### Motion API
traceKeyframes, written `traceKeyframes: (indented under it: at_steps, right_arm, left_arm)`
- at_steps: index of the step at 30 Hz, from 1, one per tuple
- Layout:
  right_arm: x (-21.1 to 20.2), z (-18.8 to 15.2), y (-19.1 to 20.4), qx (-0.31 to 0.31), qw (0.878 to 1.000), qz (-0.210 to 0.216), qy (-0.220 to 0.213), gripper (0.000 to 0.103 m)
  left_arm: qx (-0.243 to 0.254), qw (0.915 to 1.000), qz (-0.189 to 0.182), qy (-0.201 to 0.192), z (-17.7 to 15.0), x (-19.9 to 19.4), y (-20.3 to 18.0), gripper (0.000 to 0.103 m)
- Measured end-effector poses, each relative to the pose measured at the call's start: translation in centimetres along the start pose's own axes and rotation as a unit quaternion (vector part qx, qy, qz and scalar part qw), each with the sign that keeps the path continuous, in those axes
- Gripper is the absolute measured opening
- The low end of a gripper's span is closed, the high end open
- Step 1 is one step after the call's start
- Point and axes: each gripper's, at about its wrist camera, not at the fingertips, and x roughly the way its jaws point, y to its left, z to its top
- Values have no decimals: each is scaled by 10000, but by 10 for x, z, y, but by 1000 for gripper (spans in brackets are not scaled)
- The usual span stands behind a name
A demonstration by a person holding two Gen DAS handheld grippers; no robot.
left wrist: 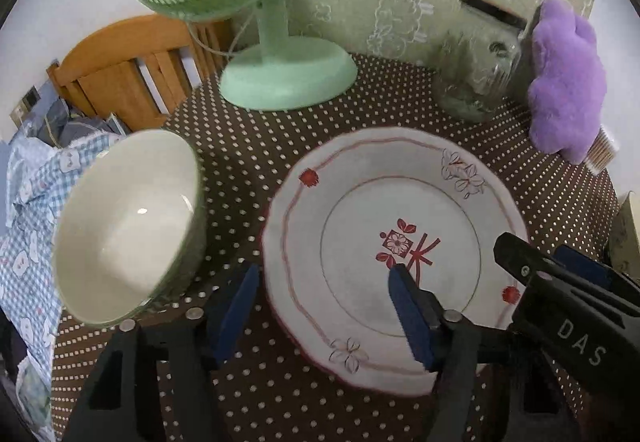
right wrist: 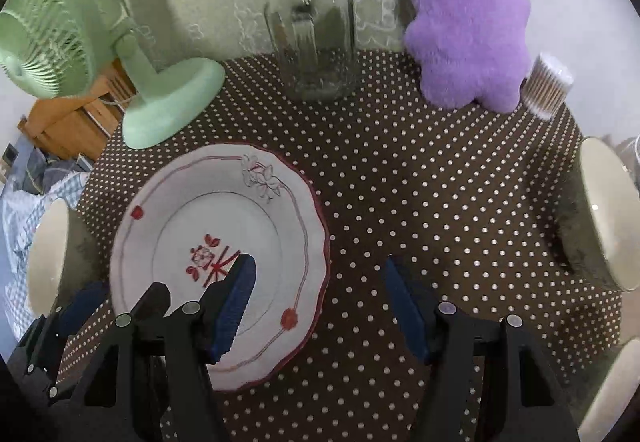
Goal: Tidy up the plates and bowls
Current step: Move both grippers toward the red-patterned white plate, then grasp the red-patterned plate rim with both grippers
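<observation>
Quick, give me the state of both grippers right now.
Left gripper: open, holding nothing, jaws straddling the near-left rim of the plate.
Right gripper: open, holding nothing, jaws straddling the plate's right rim.

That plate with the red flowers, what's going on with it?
A person holds a gripper in each hand over a dotted tablecloth. Both are open and hold nothing. The left gripper straddles the left rim of the plate, and the right gripper straddles its right rim, so it looks about to be picked up. A green bowl waits to the plate's left, and another bowl sits at the table's right edge.
</observation>
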Motion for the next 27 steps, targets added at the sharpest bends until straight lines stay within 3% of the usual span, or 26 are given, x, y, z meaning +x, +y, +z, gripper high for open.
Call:
traceKeyframes:
  at_steps: [5, 13, 27]
  right_arm:
    - [17, 3, 0, -17, 9999, 40, 134, 59]
    - [33, 5, 12, -209, 9995, 102, 234, 34]
    - [16, -22, 0, -168, 9987, -28, 481, 33]
  left_arm:
    - [-28, 9999, 87, 55, 3, 9, 2, 63]
    - [25, 9997, 233, 108, 3, 12, 3, 51]
    - [334, 9990, 70, 284, -12, 4, -2, 44]
